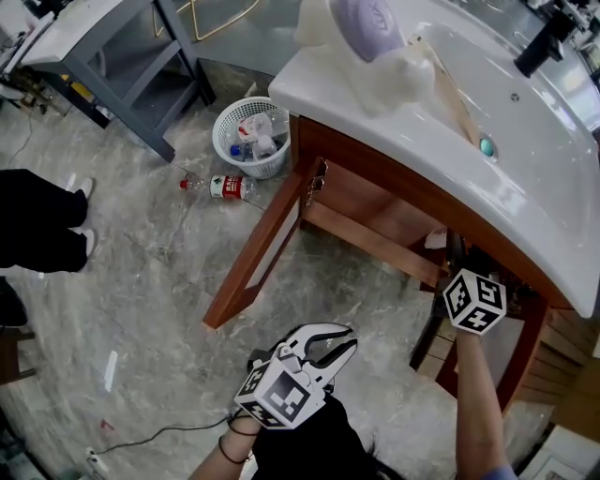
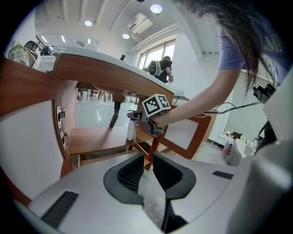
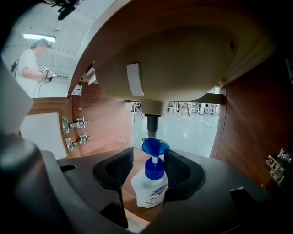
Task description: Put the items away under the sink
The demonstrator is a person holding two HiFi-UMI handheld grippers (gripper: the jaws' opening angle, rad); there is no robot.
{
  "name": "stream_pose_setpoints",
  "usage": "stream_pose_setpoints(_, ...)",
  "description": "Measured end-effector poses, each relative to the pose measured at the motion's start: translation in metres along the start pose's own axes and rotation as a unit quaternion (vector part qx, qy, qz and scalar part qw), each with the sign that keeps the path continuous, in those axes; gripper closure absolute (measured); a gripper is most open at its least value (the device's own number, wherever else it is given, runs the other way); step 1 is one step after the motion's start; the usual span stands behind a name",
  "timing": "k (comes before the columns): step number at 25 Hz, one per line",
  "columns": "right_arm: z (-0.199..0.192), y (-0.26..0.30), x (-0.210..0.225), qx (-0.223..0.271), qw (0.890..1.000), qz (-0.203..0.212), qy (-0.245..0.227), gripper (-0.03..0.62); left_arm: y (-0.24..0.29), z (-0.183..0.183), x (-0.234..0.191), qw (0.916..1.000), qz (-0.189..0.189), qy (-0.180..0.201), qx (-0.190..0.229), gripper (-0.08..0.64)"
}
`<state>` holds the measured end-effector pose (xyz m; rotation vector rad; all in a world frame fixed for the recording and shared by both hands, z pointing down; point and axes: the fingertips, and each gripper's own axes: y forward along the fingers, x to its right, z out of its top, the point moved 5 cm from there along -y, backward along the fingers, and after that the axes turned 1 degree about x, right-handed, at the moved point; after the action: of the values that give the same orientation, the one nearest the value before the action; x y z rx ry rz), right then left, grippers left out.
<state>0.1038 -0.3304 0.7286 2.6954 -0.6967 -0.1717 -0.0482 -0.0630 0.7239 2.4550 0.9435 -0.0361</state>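
Progress looks partial: the pump soap bottle (image 3: pixel 151 189) stands upright on the shelf (image 2: pixel 96 137) under the sink (image 1: pixel 511 103), between the spread fingers of the right gripper (image 3: pixel 149 159), which seem to have let go of it. The left gripper (image 2: pixel 149 160) hangs outside the cabinet, its fingers only slightly apart and empty. Packages (image 1: pixel 370 28) on the worktop (image 1: pixel 323 80) probably remain to be stowed, though the frame edge cuts them off. The head view hides the right fingers behind the sink's rim.
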Motion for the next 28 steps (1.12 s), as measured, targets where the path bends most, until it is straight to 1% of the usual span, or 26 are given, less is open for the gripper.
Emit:
stream_pose_setpoints(3, -0.002, -0.004, 0.003, -0.003, 1.0, -0.006, -0.007, 0.382, -0.001, 0.001, 0.001, 1.0, -0.001, 0.0, 0.0, 0.492)
stream_pose_setpoints(6, -0.001, -0.005, 0.002, -0.007, 1.0, -0.004, -0.015, 0.34, -0.003, 0.0, 0.003, 1.0, -0.001, -0.002, -0.001, 0.492)
stream_pose_setpoints(8, -0.001, -0.006, 0.001, -0.008, 1.0, -0.004, -0.011, 0.326, -0.006, -0.002, 0.004, 1.0, 0.0, -0.002, -0.004, 0.492)
stream_pose_setpoints(15, -0.011, -0.025, 0.002, -0.024, 0.999, -0.02, 0.013, 0.322, -0.013, -0.001, 0.011, 1.0, 0.0, -0.005, -0.004, 0.492)
stream_pose_setpoints(21, -0.02, -0.052, -0.011, -0.048, 0.999, -0.005, 0.023, 0.322, -0.026, 0.006, 0.021, 1.0, 0.0, -0.007, -0.005, 0.492)
stream_pose_setpoints(26, -0.019, -0.079, -0.028, -0.062, 0.997, 0.019, 0.033, 0.324, -0.04, 0.014, 0.033, 0.9999, 0.0, -0.012, -0.006, 0.492)
stream_pose_setpoints(27, -0.016, -0.086, -0.032, -0.063, 0.997, 0.025, 0.032, 0.329, -0.043, 0.018, 0.035, 0.9999, -0.001, -0.011, -0.007, 0.492)
stream_pose_setpoints(28, -0.013, -0.093, -0.036, -0.064, 0.997, 0.03, 0.03, 0.348, -0.046, 0.021, 0.038, 0.9999, -0.001, -0.011, -0.006, 0.492)
